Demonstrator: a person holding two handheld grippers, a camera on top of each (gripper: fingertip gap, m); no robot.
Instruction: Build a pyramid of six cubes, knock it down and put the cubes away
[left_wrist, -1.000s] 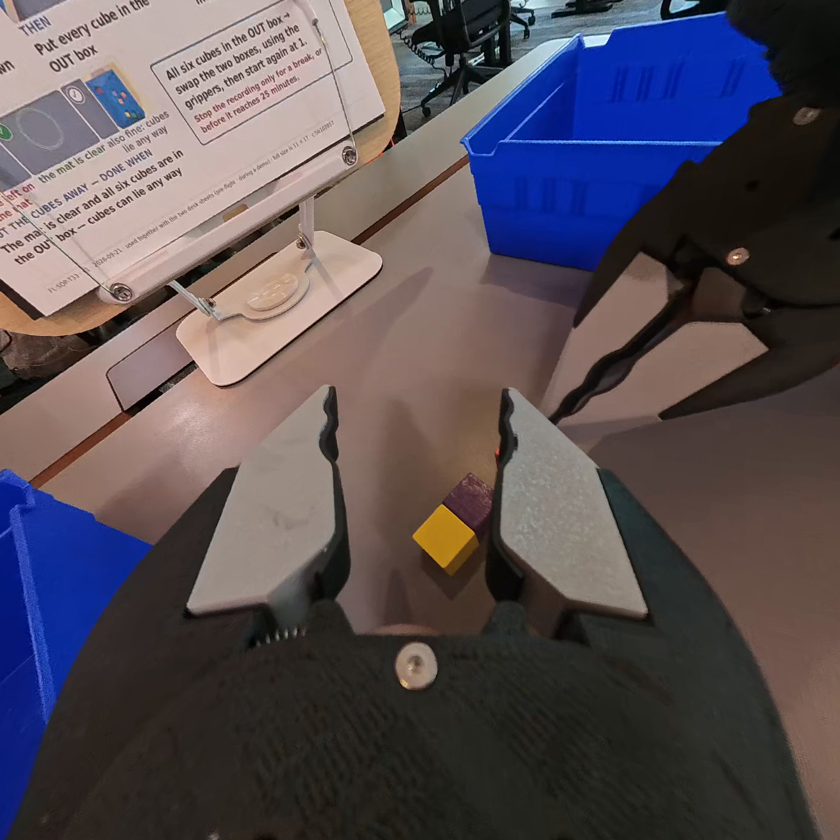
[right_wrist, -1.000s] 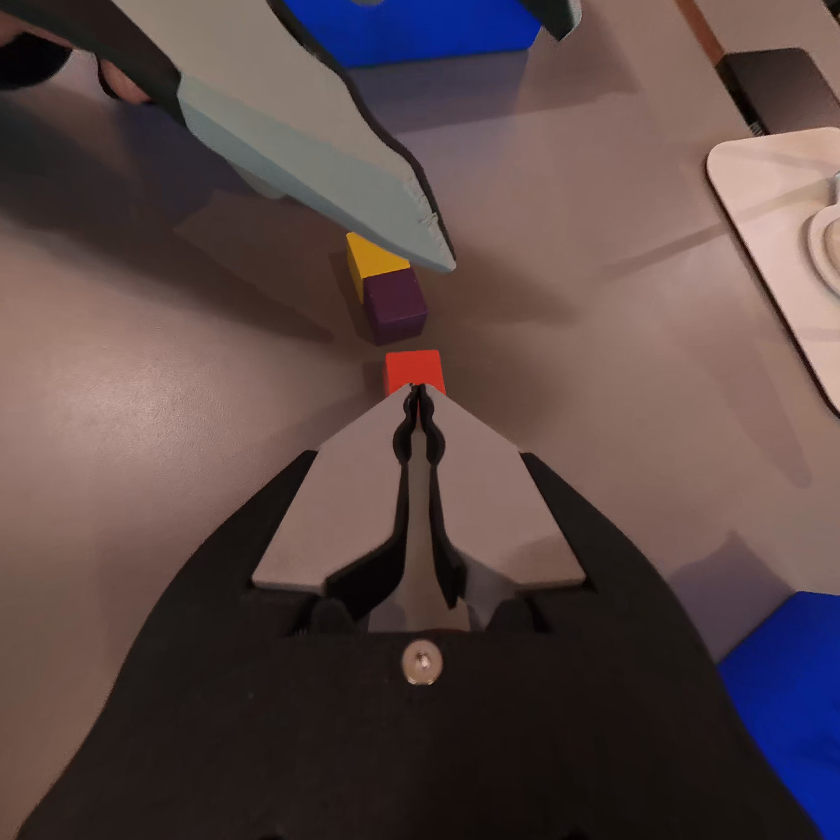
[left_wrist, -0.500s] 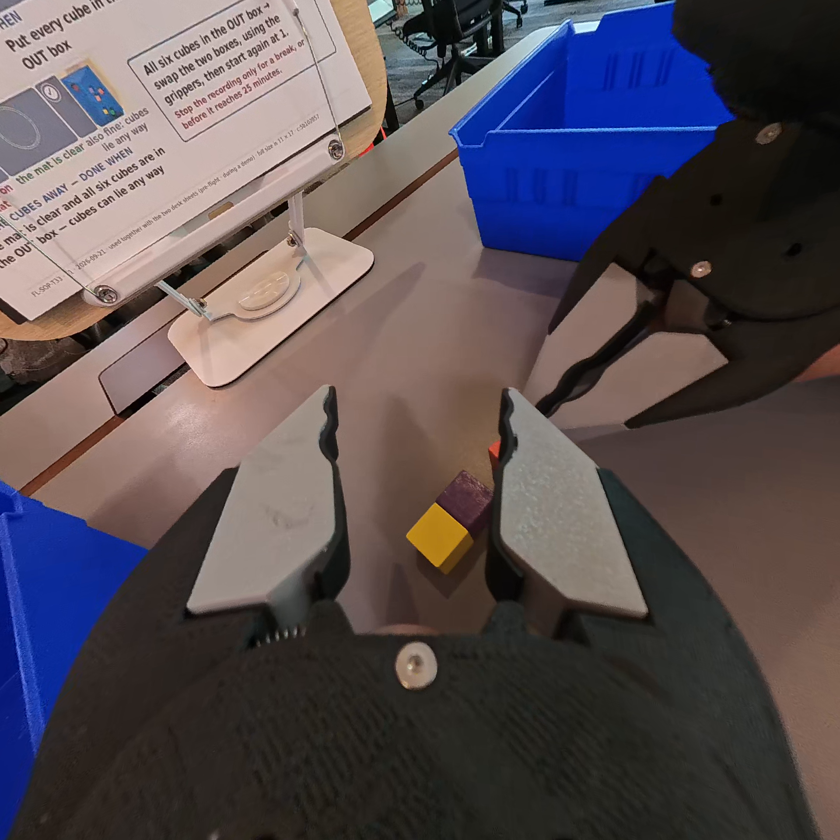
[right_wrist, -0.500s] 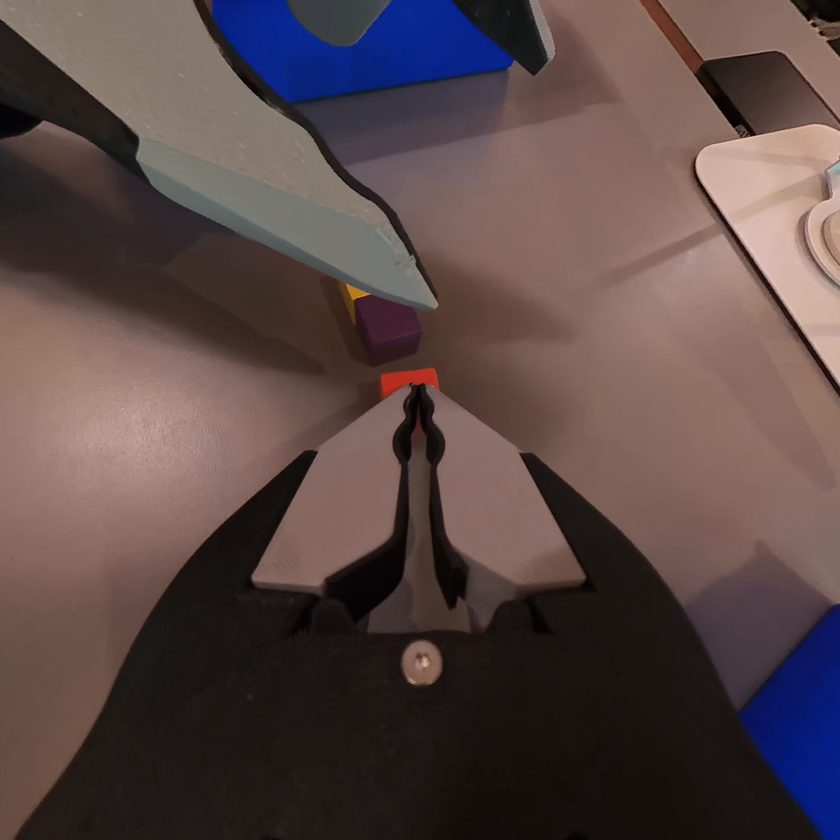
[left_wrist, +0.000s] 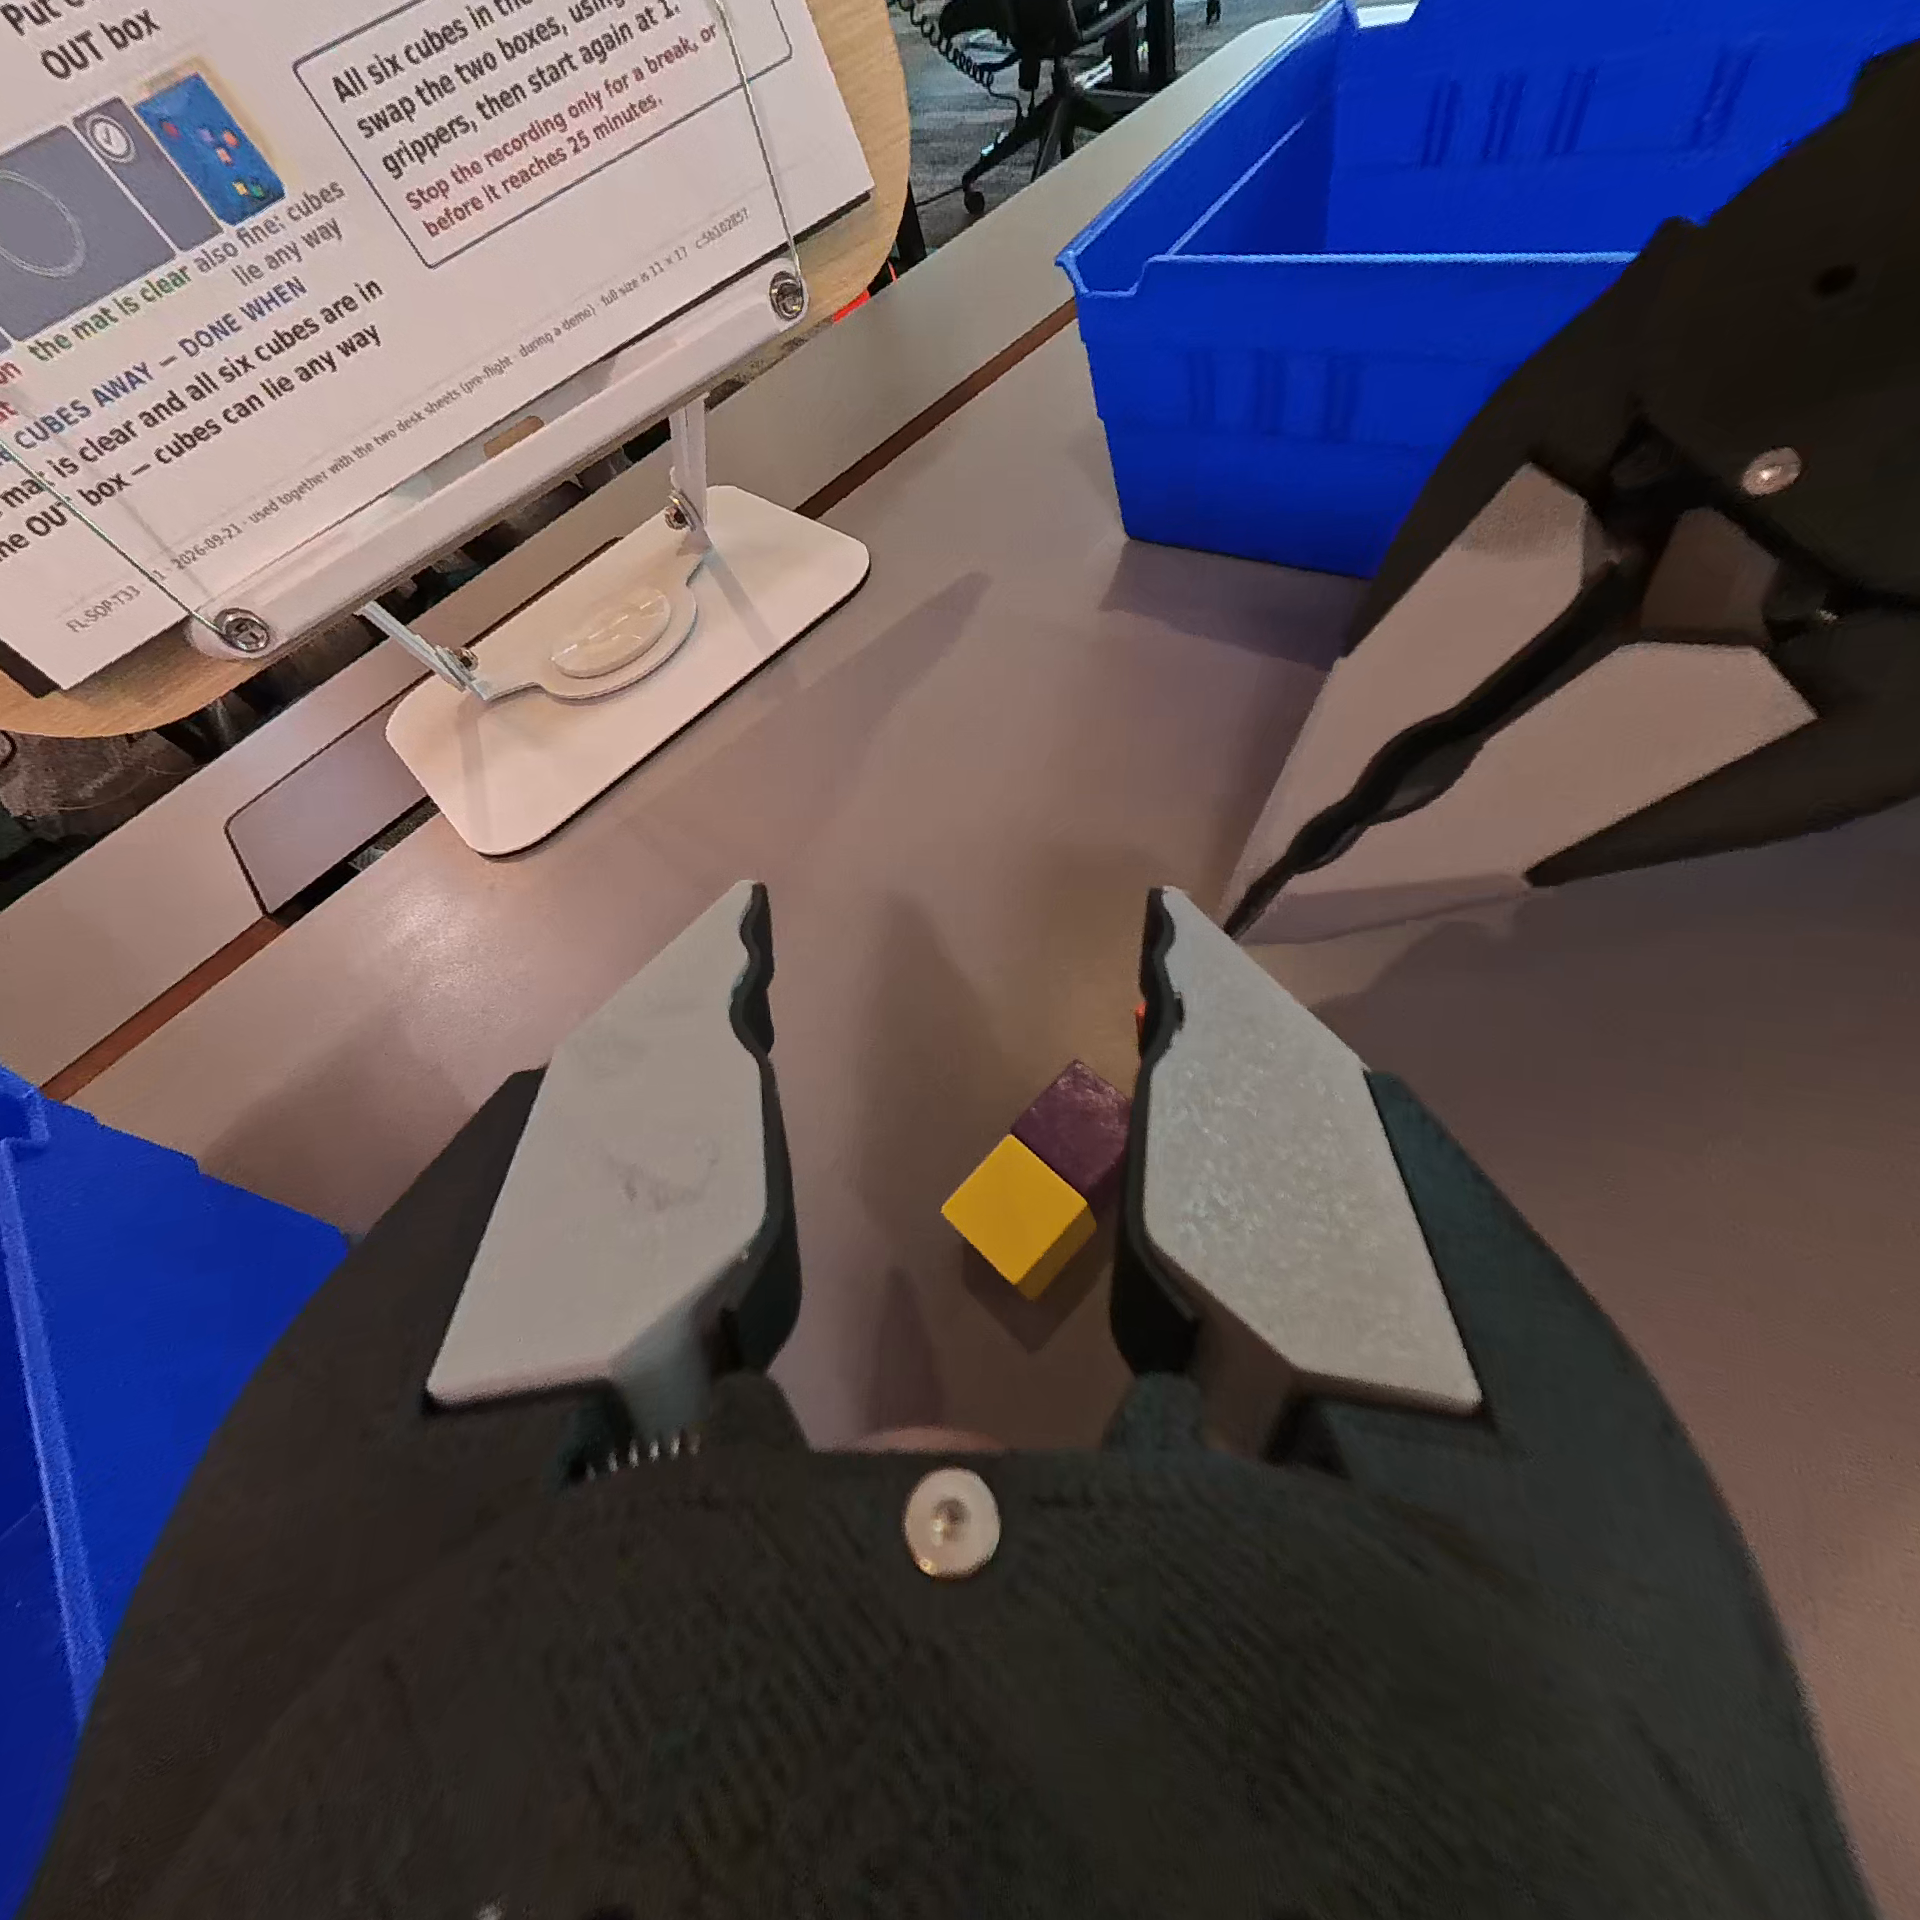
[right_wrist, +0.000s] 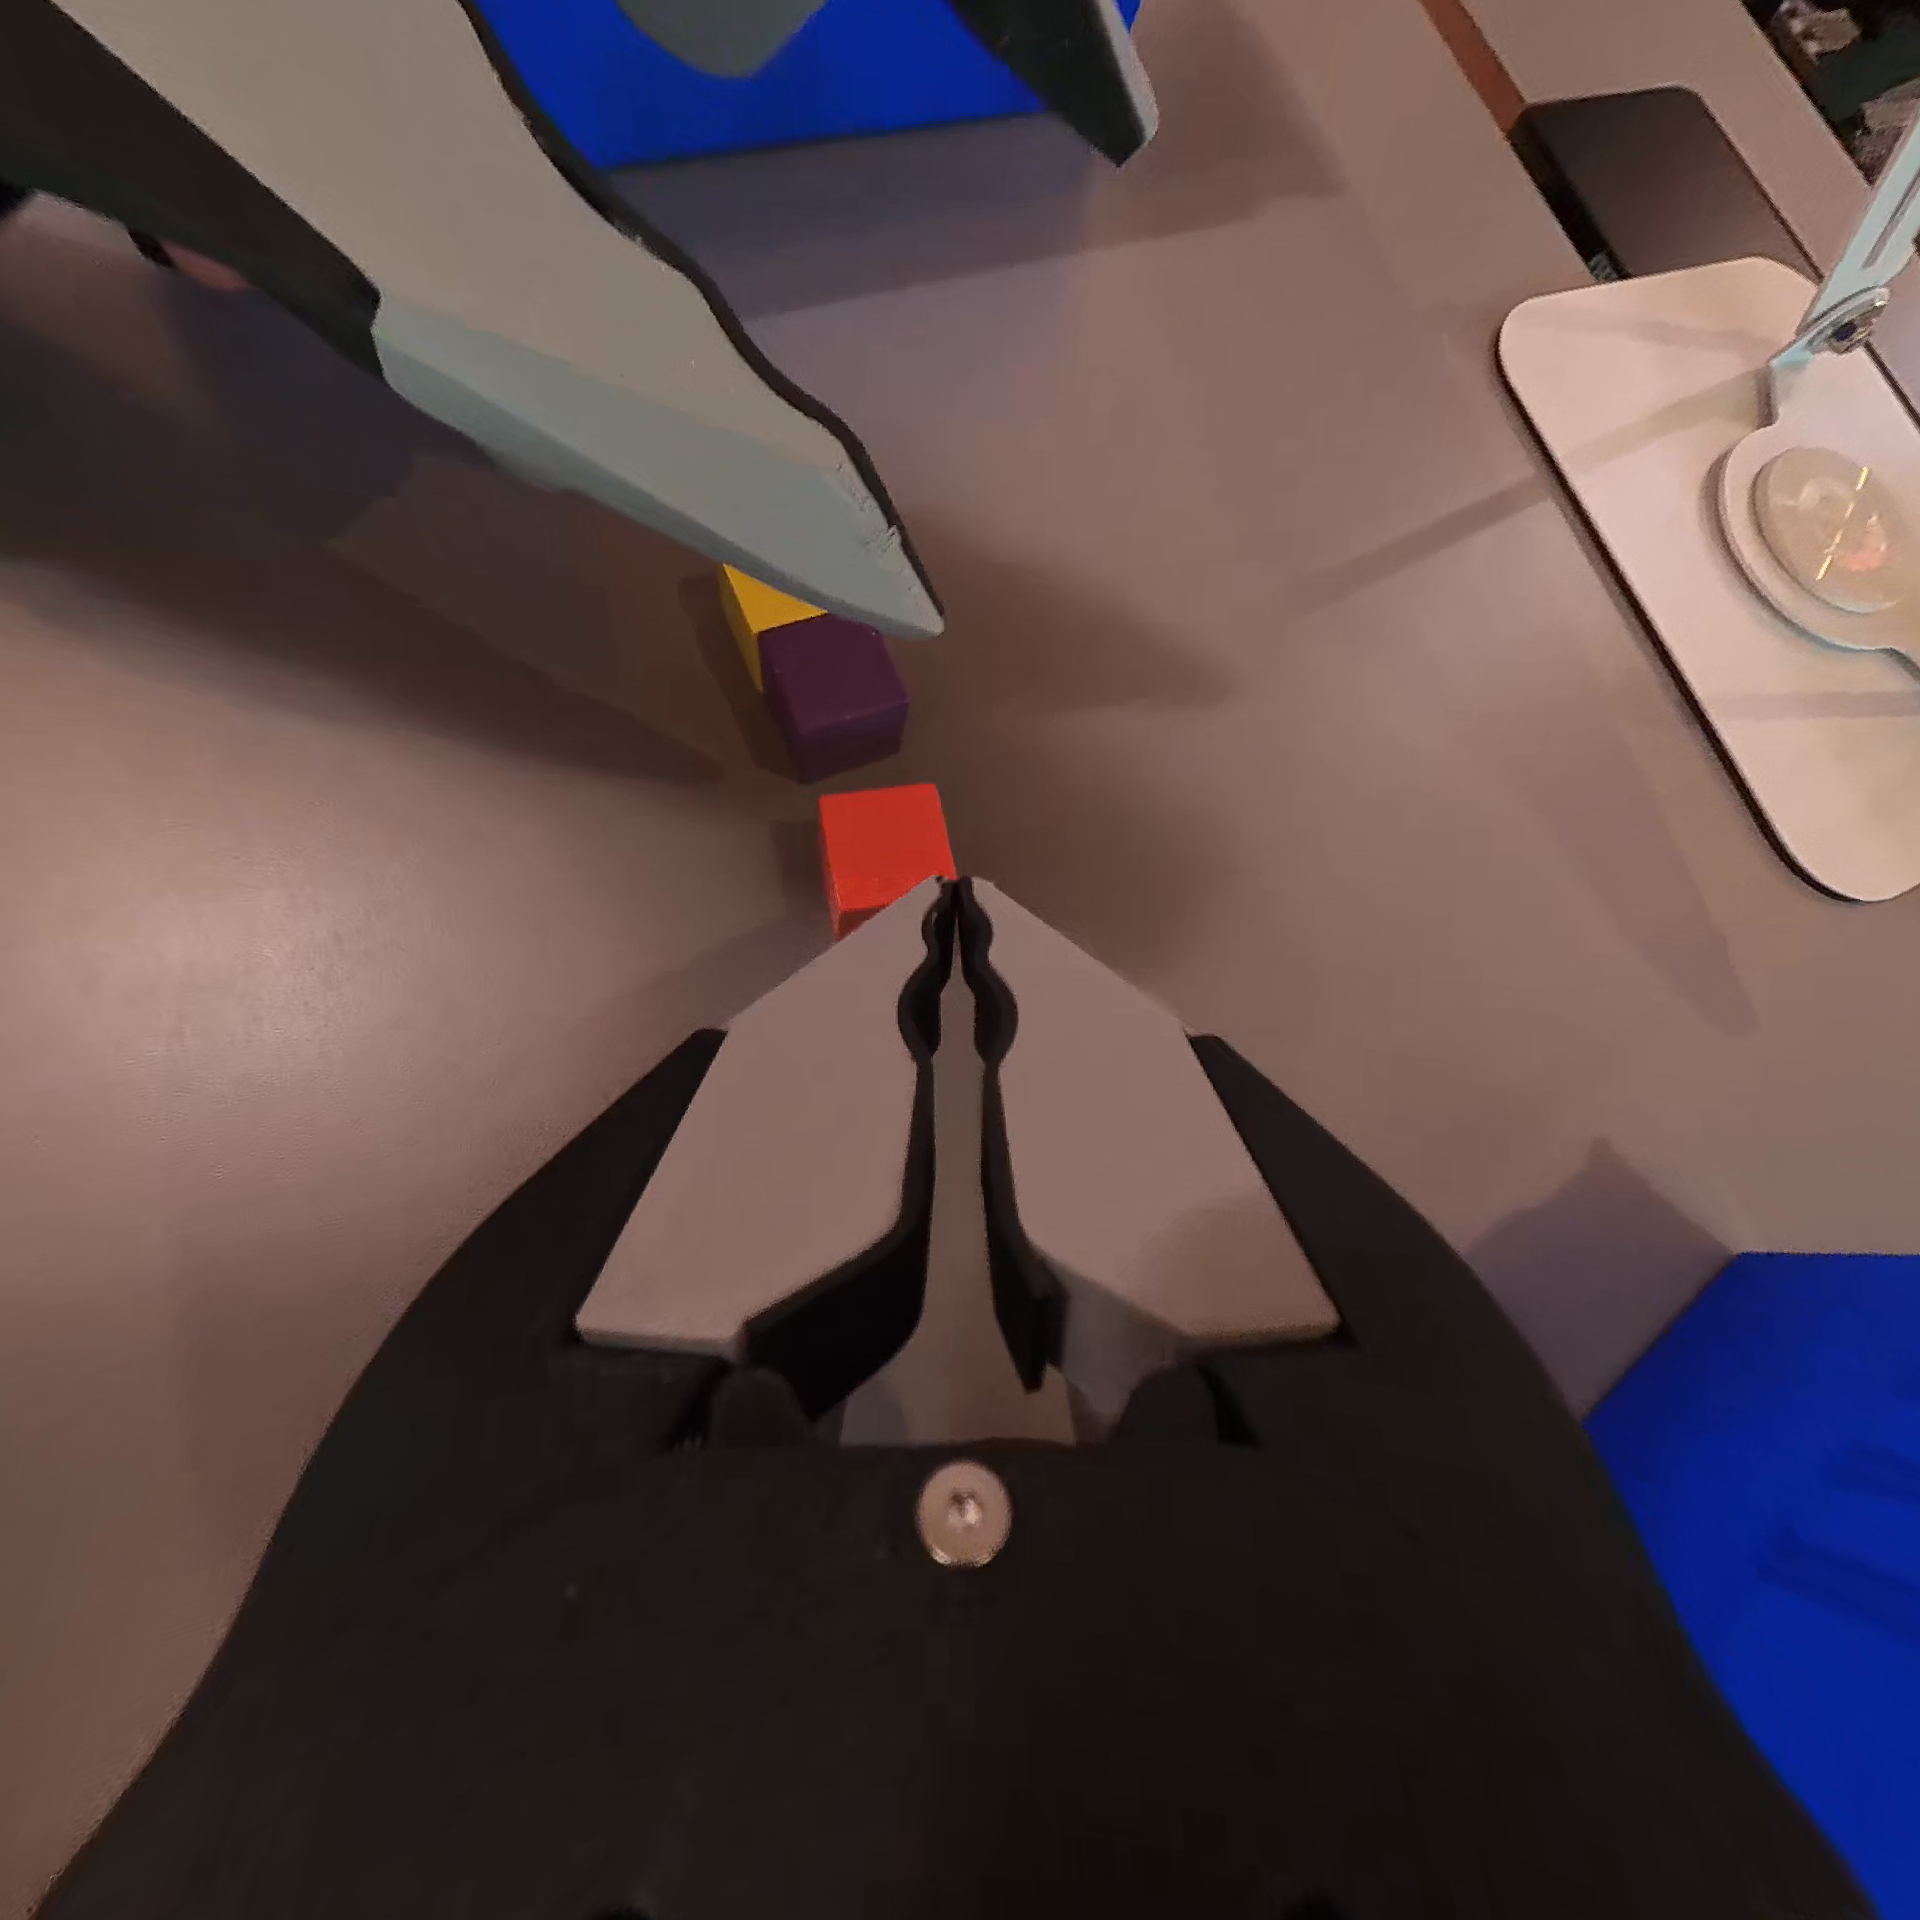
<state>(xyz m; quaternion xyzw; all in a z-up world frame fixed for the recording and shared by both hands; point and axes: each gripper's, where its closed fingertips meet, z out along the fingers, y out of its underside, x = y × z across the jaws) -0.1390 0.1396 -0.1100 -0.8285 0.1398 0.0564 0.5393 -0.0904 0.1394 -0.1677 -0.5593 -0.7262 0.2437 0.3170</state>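
Observation:
A yellow cube (left_wrist: 1018, 1214) and a purple cube (left_wrist: 1075, 1120) sit touching on the grey mat; they also show in the right wrist view, yellow (right_wrist: 756, 613), purple (right_wrist: 834, 696). A red cube (right_wrist: 883, 852) sits just apart from the purple one, almost hidden in the left wrist view. My left gripper (left_wrist: 956, 925) is open and empty, hovering above the yellow and purple cubes. My right gripper (right_wrist: 954, 883) is shut and empty, its tips at the red cube's near edge; it also shows in the left wrist view (left_wrist: 1236, 920).
A blue bin (left_wrist: 1299, 364) stands at the back right, another blue bin (left_wrist: 94, 1351) at the left. An instruction sheet on a white stand (left_wrist: 623, 675) is behind the mat. The left gripper's finger (right_wrist: 623, 416) overhangs the cubes in the right wrist view.
The right gripper drew back slightly, so more of the red cube shows. The left gripper shifted a little over the cubes. The cubes stayed put.

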